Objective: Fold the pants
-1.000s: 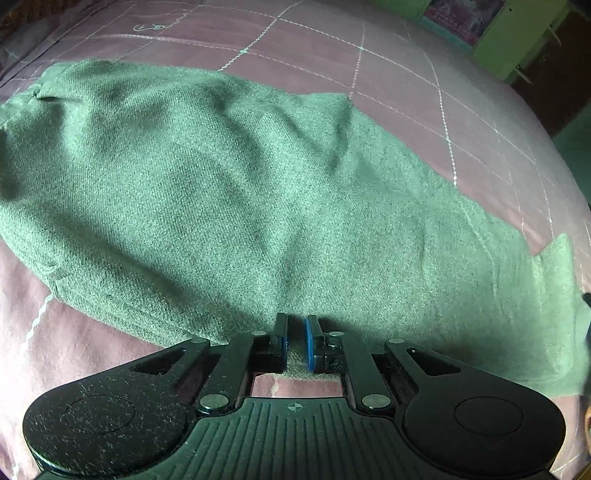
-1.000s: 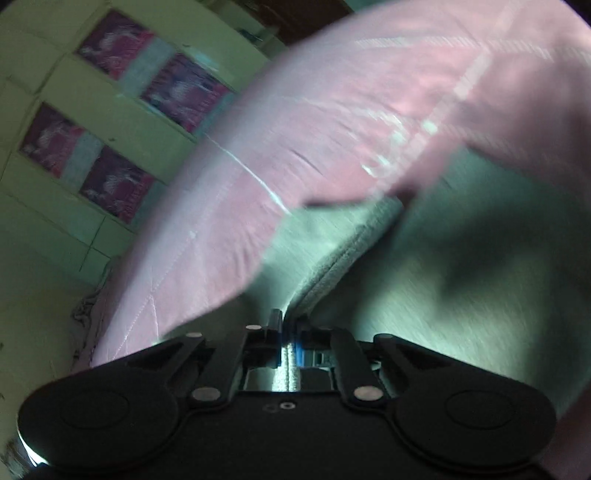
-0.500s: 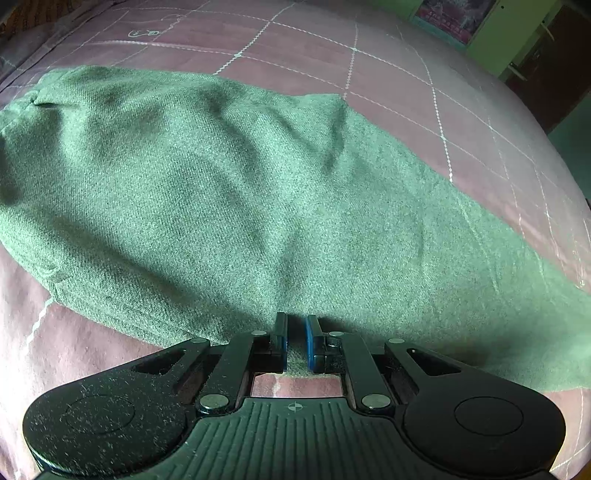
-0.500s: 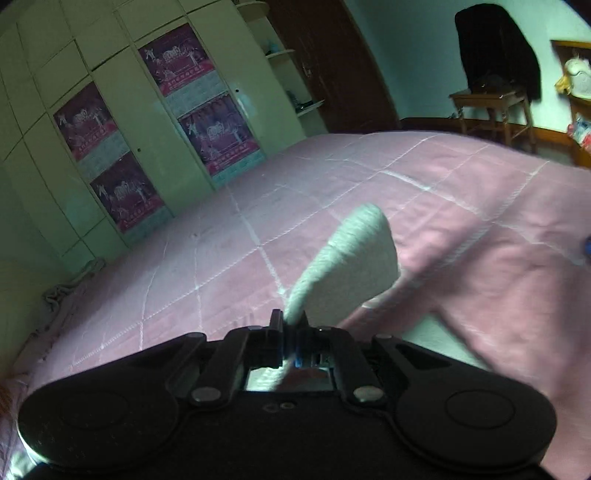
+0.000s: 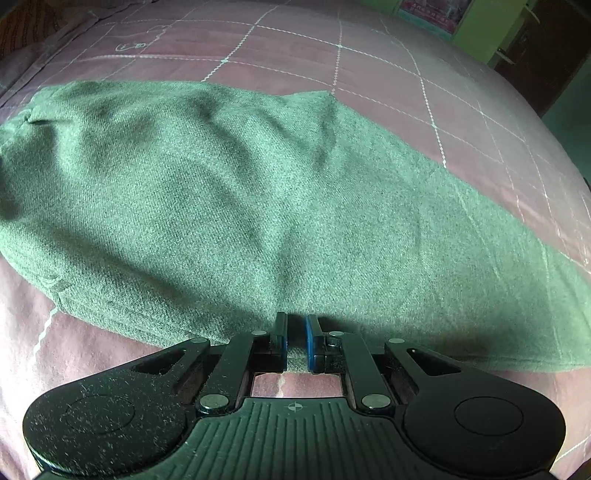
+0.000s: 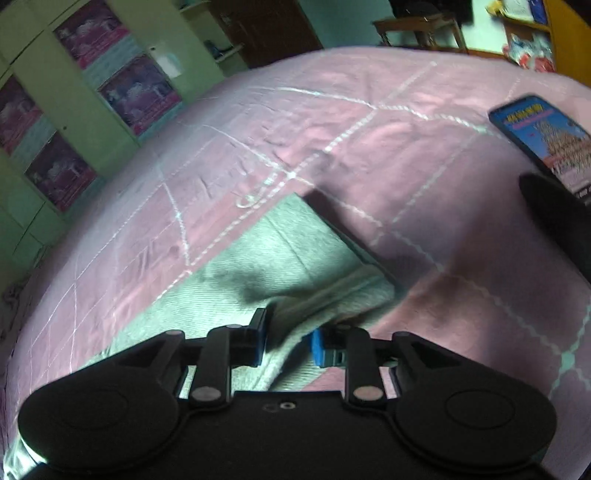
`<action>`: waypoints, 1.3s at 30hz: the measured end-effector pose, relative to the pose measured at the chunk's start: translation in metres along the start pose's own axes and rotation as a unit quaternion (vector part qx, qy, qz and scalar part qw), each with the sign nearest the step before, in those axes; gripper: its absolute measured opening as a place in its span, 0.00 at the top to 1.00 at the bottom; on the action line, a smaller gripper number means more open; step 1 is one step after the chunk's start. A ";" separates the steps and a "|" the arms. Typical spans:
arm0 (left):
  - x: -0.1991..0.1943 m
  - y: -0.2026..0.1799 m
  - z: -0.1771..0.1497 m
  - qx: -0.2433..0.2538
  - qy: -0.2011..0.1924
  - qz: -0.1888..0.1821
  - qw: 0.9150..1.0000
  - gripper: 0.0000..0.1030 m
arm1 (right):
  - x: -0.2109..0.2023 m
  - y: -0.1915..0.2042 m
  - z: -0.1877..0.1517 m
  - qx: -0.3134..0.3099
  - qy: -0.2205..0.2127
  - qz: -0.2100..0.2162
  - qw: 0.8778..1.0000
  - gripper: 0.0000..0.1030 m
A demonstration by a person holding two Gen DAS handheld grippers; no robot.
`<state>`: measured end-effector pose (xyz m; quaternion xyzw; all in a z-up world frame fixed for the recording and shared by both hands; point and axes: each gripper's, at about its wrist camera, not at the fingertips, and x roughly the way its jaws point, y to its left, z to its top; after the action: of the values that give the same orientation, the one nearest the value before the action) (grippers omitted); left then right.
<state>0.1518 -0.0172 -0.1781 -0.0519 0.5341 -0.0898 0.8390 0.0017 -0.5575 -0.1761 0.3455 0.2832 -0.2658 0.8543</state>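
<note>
Dark green pants (image 5: 258, 192) lie flat across a pink quilted bed (image 5: 369, 48), waist end at the left, leg running off to the right. My left gripper (image 5: 296, 332) is shut on the near edge of the pants. In the right wrist view the leg end of the pants (image 6: 295, 258) lies on the bed, with its hem edge passing between the parted blue pads. My right gripper (image 6: 288, 338) is open, low over that hem.
A phone with a lit screen (image 6: 543, 140) lies on the bed at the right, with a dark object (image 6: 557, 221) beside it. Green cupboards with pink posters (image 6: 122, 85) stand beyond the bed. A wooden table (image 6: 417, 26) stands at the back.
My right gripper was shut on the leg end and holding it up; it has lowered it onto the bed and opened. My left gripper stays shut on the pants edge.
</note>
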 end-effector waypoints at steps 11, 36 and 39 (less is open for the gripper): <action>-0.009 -0.004 -0.001 0.019 -0.005 0.007 1.000 0.90 | -0.009 0.008 0.017 -0.134 -0.046 -0.145 0.979 0.64; 0.004 -0.096 0.001 0.113 -0.028 -0.020 0.993 0.90 | 0.027 0.110 -0.012 -0.259 0.025 -0.014 0.966 0.63; 0.011 -0.114 0.016 0.115 -0.036 -0.025 0.992 0.90 | 0.040 0.127 -0.012 -0.270 0.032 -0.005 0.962 0.65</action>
<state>0.1603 -0.1308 -0.1601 0.0281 0.4881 -0.1696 0.8557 0.1088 -0.4802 -0.1538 0.1088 0.3735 -0.1721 0.9050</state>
